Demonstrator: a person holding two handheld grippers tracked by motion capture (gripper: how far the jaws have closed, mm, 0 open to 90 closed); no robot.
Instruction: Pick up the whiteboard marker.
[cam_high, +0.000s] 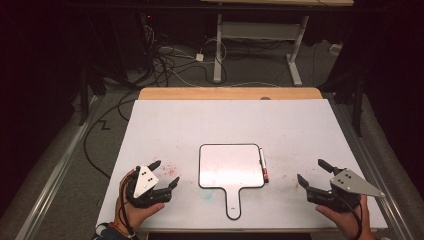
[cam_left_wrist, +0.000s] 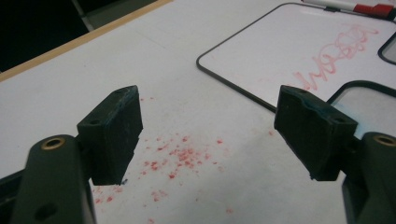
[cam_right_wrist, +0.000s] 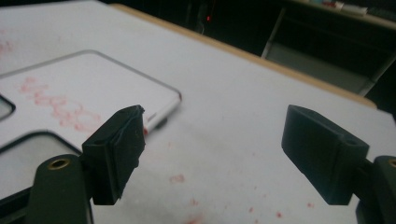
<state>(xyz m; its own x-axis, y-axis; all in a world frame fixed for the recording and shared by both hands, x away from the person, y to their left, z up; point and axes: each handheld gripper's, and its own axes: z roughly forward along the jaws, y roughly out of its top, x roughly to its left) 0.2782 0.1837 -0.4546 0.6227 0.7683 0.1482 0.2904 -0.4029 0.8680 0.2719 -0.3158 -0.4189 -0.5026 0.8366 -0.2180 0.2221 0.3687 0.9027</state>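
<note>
A small handled whiteboard (cam_high: 231, 167) lies flat at the middle of the white table, handle toward the near edge. Faint red scribbles mark the whiteboard (cam_left_wrist: 299, 51) in the left gripper view and the whiteboard (cam_right_wrist: 70, 98) in the right gripper view. A marker with a red cap (cam_high: 263, 165) lies along the board's right edge; the marker (cam_left_wrist: 355, 7) also shows at the top of the left gripper view. My left gripper (cam_high: 165, 175) rests open at the near left, holding nothing. My right gripper (cam_high: 311, 174) sits open at the near right, also holding nothing.
Red specks (cam_left_wrist: 180, 156) dot the table surface (cam_high: 300, 125) near both grippers. A wooden table edge (cam_high: 230, 93) runs along the far side. Beyond it are cables (cam_high: 165, 60) on the floor and a white desk frame (cam_high: 260, 35).
</note>
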